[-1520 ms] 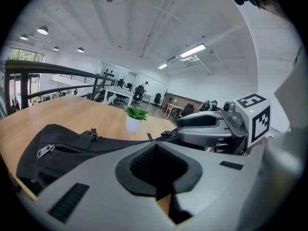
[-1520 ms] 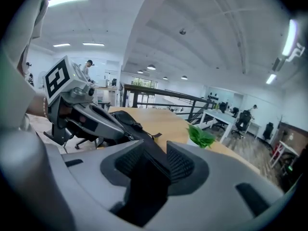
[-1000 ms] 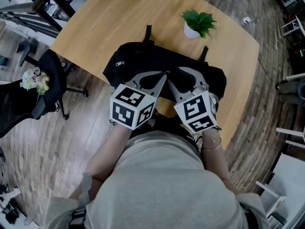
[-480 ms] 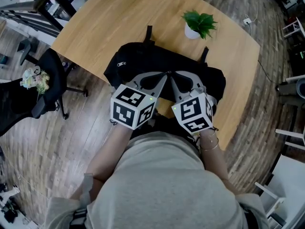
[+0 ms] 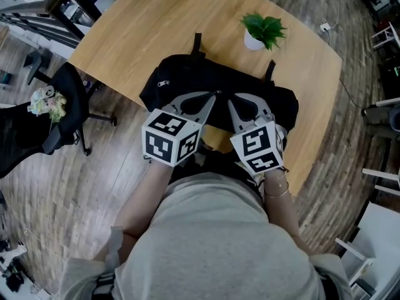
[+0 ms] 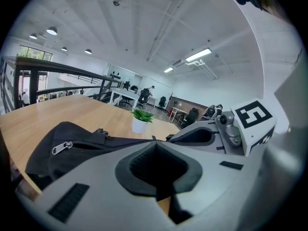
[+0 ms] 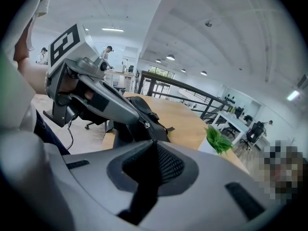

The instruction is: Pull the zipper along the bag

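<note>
Bag (image 5: 187, 74), black and soft, lies across the near edge of the wooden table (image 5: 125, 30), right in front of me. Far left, off the table, a black office chair (image 5: 62, 102) stands on the floor. On the bag's left end a silver zipper pull (image 5: 162, 83) lies flat, apart from both my grippers. My left gripper (image 5: 216, 93) reaches onto the middle of the bag's top. Its jaws are pressed fully together, pinching a taut ridge of black fabric at the zipper line. Just beside it, tips almost touching, my right gripper (image 5: 227, 97) has just been closing its jaws. A dark strip of the bag runs between them and they are clamped on it. Beyond the bag to the right, a small potted plant (image 5: 262, 31) stands upright in a white pot.
</note>
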Tool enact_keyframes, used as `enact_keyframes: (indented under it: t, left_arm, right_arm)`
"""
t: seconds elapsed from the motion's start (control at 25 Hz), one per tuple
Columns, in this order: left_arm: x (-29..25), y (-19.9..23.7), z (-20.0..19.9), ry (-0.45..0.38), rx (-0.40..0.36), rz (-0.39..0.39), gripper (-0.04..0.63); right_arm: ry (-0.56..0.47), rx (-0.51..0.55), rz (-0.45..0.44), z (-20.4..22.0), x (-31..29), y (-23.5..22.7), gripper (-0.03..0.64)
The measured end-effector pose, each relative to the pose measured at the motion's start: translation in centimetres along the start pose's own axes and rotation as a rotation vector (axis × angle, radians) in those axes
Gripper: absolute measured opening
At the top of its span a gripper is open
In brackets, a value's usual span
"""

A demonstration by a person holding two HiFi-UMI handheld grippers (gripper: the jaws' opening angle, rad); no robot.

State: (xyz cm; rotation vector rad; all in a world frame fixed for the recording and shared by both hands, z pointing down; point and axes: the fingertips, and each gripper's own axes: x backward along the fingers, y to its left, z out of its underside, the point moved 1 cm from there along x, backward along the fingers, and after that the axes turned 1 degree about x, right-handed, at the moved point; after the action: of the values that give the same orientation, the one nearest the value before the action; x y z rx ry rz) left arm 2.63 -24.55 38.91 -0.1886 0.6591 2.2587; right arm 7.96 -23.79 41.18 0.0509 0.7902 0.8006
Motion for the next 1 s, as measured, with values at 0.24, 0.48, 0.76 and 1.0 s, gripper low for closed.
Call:
enact_keyframes:
  t: [0.24,0.48,0.76,1.0]
  left_arm:
    - [1.5,2.5,-0.3,-0.023,0.025,-0.056,0.017]
    - [3.0,4.6,-0.4,-0.033,0.045,-0.094,0.018]
    - [3.1,4.5,-0.3,-0.022,0.033,-0.079,0.018]
    - [4.0,6.0,-0.6,-0.025,0.031,-0.111,0.017]
  right_arm:
    - [0.008,-0.024,0.023,0.2,0.0,-0.4,0.035]
    - [0.010,-0.043,0.030,0.1,-0.2,-0.5,0.035]
    - [0.016,-0.066,0.039,0.1,-0.4,-0.6,0.035]
    - [0.025,-0.084,0.055,0.3,-0.2,-0.9,0.035]
